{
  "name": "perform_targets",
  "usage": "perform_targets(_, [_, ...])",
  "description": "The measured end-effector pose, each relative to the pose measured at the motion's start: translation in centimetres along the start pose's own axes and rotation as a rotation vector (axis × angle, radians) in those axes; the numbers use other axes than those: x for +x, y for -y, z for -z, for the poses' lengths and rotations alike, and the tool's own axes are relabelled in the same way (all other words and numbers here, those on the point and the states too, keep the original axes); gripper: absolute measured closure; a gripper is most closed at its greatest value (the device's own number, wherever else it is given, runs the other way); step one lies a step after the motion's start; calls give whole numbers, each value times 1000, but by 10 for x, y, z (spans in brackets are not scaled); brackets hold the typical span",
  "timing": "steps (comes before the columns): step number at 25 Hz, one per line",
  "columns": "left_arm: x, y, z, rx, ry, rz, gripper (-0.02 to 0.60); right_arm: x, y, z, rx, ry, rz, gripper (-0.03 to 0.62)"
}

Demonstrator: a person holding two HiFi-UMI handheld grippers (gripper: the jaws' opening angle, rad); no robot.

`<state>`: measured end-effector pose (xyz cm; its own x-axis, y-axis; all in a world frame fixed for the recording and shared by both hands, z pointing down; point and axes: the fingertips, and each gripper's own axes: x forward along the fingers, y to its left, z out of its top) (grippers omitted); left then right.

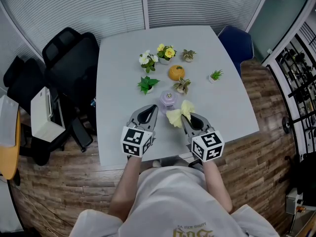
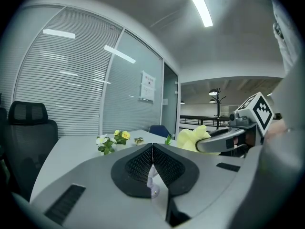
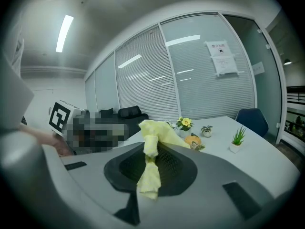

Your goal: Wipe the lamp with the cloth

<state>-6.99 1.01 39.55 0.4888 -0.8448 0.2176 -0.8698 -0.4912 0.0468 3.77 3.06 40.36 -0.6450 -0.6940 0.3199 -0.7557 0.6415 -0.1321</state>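
Note:
A small lavender lamp (image 1: 168, 100) stands on the grey table (image 1: 123, 107), just ahead of both grippers. My right gripper (image 1: 184, 117) is shut on a crumpled yellow cloth (image 1: 178, 113), which sticks out beside the lamp's right side. In the right gripper view the cloth (image 3: 148, 166) hangs down between the closed pads (image 3: 169, 163). My left gripper (image 1: 154, 107) sits just left of the lamp, shut with nothing in it. In the left gripper view a sliver of the lamp (image 2: 152, 181) shows below the closed jaws, and the cloth (image 2: 193, 138) shows to the right.
Small potted plants cluster beyond the lamp: white flowers (image 1: 147, 59), yellow flowers (image 1: 166, 52), a green plant (image 1: 147, 84) and an orange ornament (image 1: 176, 72). A black office chair (image 1: 74, 58) stands left of the table, a blue chair (image 1: 237, 43) at its far right.

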Motion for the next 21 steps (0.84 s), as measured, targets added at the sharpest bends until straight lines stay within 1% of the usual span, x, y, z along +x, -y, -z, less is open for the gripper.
perform_targets(21, [-1,0,4,2,-7,1,577,-2,-4,1,0,-8,-15,541])
